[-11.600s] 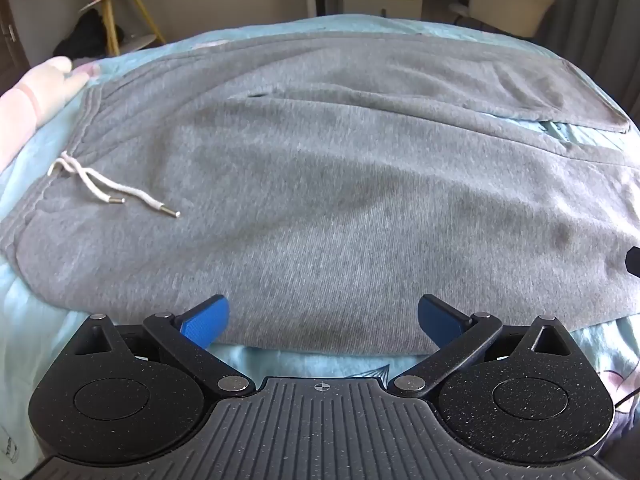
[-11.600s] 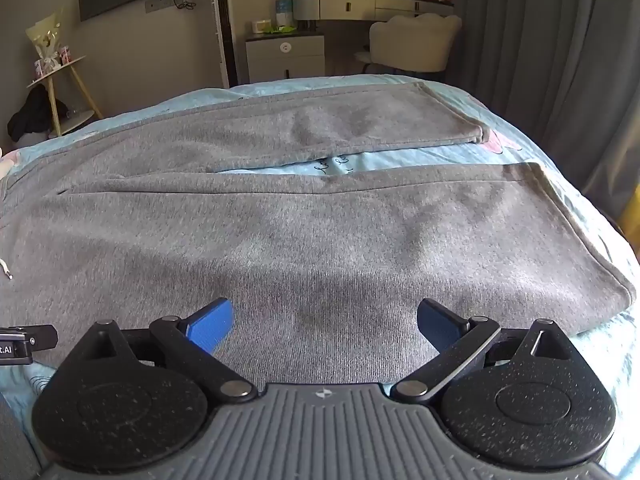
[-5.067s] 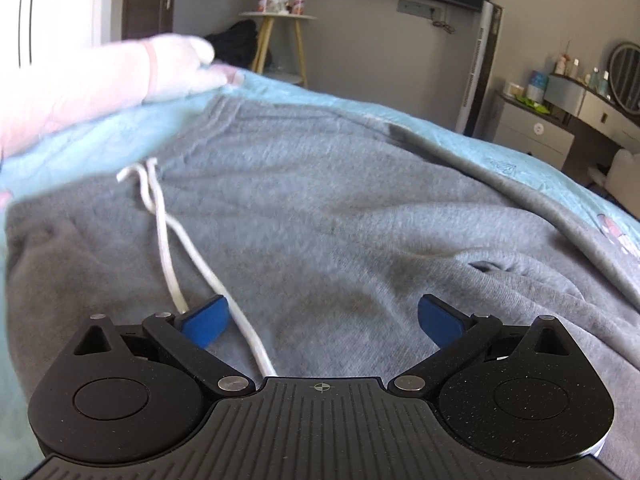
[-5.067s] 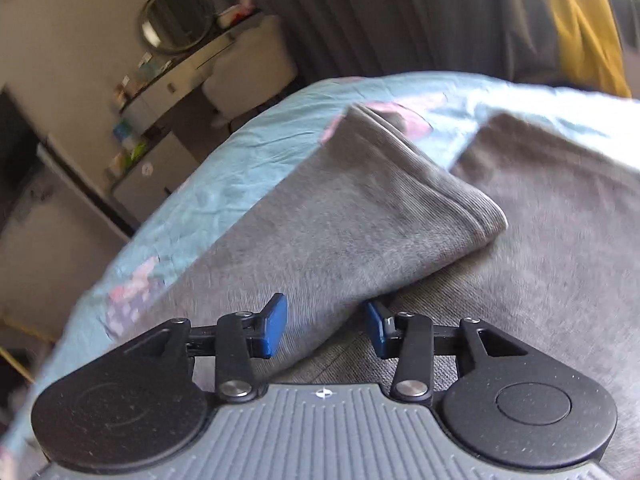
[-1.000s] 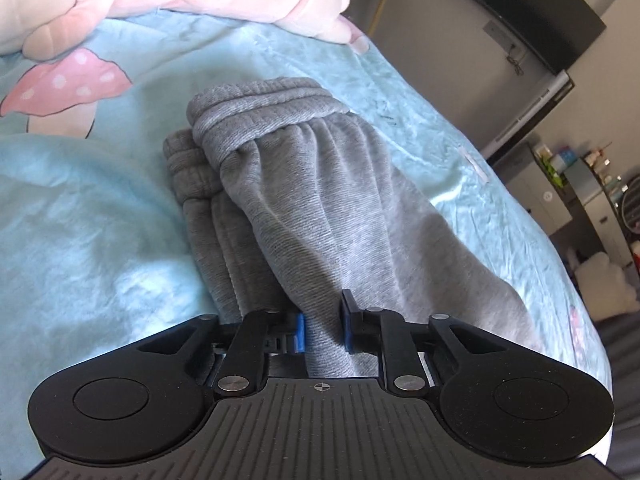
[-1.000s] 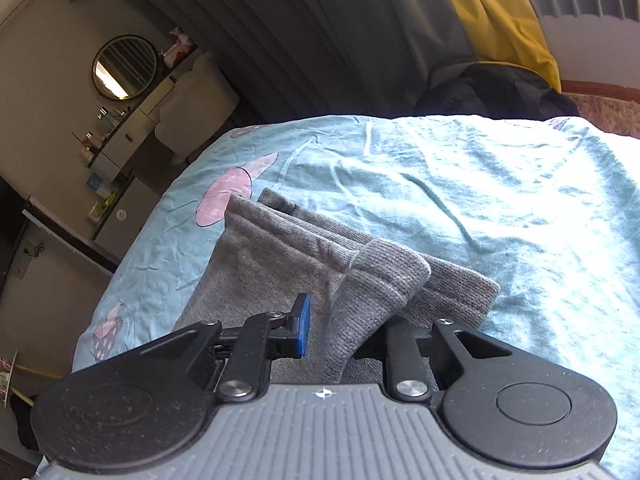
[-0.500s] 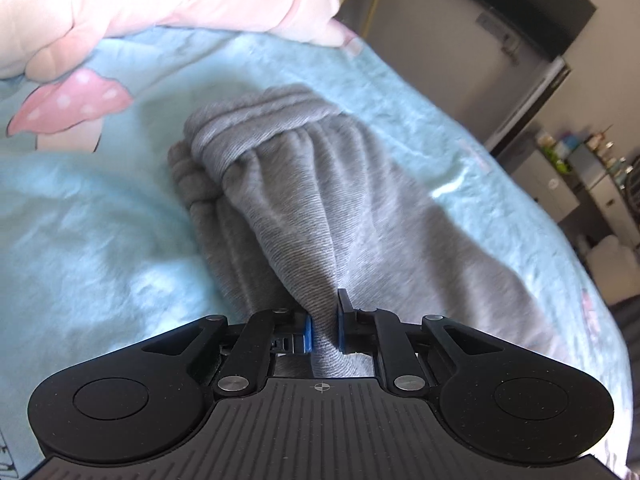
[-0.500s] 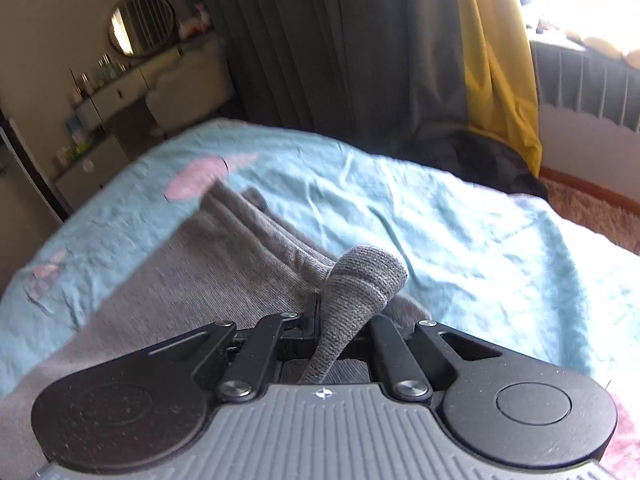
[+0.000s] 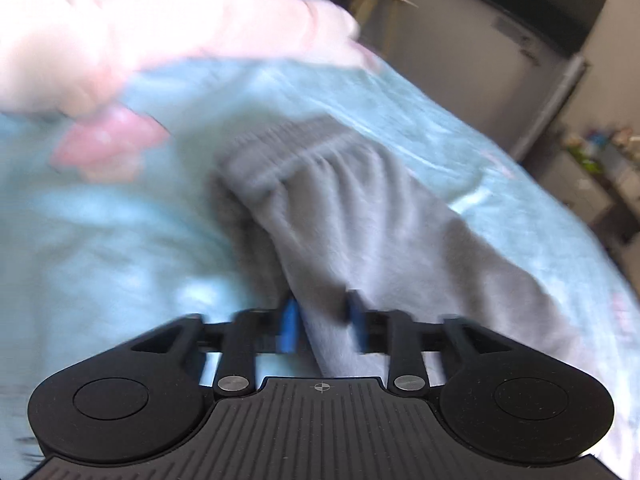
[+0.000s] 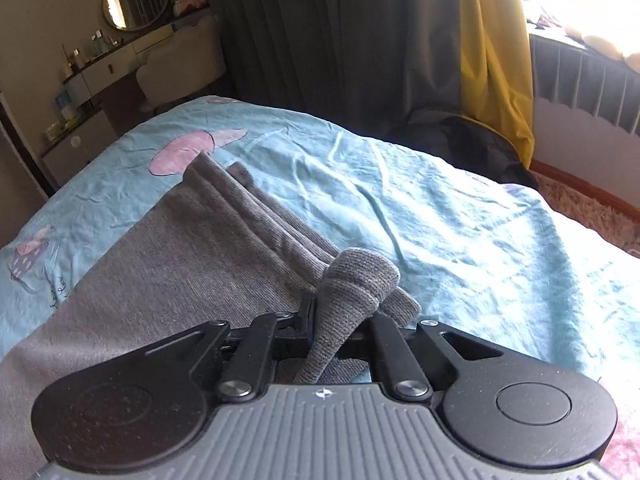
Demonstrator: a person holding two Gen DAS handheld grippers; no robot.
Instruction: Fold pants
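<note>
The grey sweatpants (image 9: 360, 216) lie folded lengthwise on the light blue bedsheet (image 9: 100, 240). The left wrist view is blurred by motion. In it my left gripper (image 9: 323, 322) has its blue pads a little apart around a fold of cloth near the ribbed waistband (image 9: 280, 148). In the right wrist view my right gripper (image 10: 340, 320) is shut on the bunched leg cuffs (image 10: 360, 280) of the pants (image 10: 180, 260), lifted slightly off the sheet (image 10: 440, 232).
A pink plush toy (image 9: 140, 20) lies at the head of the bed, beyond the waistband. Dark and yellow curtains (image 10: 400, 40), a radiator and a dressing table with a round mirror (image 10: 136, 0) stand beyond the bed's foot.
My left gripper's pads have spread apart from their tight pinch on the waistband fold, and that view now moves fast. My right gripper stays shut on the cuffs and has shifted slightly.
</note>
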